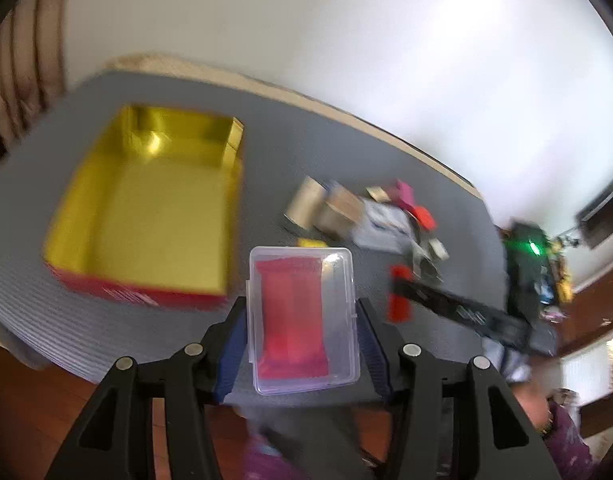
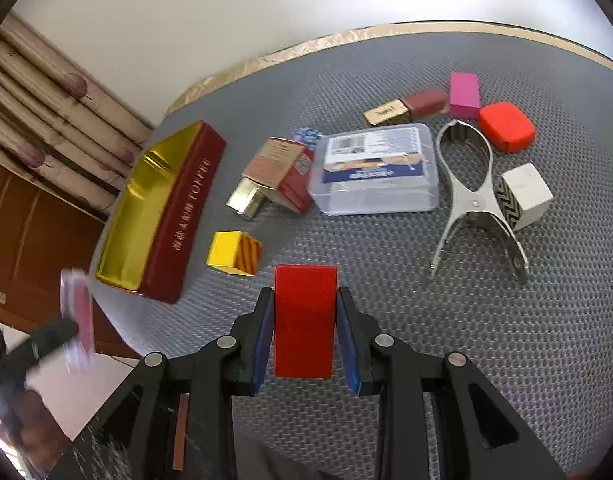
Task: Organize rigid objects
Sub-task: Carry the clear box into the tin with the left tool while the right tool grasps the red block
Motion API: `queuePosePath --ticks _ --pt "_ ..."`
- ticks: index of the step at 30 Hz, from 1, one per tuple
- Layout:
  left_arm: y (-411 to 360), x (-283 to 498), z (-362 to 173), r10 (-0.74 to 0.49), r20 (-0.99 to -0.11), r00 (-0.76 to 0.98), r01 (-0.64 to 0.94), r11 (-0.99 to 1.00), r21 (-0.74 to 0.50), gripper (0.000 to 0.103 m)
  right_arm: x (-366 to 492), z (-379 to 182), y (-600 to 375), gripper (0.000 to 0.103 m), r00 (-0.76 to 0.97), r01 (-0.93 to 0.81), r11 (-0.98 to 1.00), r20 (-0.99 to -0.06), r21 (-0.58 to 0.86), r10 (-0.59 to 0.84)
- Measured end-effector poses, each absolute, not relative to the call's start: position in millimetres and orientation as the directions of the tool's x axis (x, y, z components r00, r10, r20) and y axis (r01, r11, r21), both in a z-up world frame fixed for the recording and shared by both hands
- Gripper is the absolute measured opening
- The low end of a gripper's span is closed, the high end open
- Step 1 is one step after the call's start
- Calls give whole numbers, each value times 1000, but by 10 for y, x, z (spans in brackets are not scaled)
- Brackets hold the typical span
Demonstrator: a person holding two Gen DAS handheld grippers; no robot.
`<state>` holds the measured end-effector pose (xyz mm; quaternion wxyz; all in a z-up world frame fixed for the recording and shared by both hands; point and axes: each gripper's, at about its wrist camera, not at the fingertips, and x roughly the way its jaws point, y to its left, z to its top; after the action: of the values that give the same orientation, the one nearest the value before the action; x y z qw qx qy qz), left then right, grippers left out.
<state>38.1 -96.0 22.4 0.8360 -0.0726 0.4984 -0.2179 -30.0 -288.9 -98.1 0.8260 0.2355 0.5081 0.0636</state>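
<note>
The gold tray (image 1: 146,208) sits open on the mat (image 1: 326,152). Left gripper (image 1: 304,316) clamps a clear case (image 1: 304,320), seemingly above the mat; right gripper (image 2: 304,322) pinches a red block (image 2: 304,320) over it.

1. From my right wrist cam: open tray box (image 2: 162,208) sits far left on mat (image 2: 426,340), small cube (image 2: 235,253) just right of its near end.
2. Carton (image 2: 280,172) lies tilted behind the cube, touching lidded case (image 2: 376,170) to its right.
3. Metal clamp (image 2: 472,196) right of case; patterned cube (image 2: 522,196) touching clamp's right side.
4. Behind case: tag (image 2: 386,112), then 3 small blocks (image 2: 464,94) clustered to its right.
5. Left cam: tray box (image 1: 154,200) left, pile well apart to the right.
</note>
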Motion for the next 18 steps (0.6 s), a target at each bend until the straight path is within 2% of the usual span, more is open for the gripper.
queuePosePath --ticks 6,18 --pt "-648 1097 353 -251 -837 486 213 963 -165 53 -244 -919 -2795 28 490 116 861 -783 495 384" --pt "-540 2321 -278 -122 -900 419 159 985 -60 53 -83 -959 -2732 28 480 117 849 -778 515 406"
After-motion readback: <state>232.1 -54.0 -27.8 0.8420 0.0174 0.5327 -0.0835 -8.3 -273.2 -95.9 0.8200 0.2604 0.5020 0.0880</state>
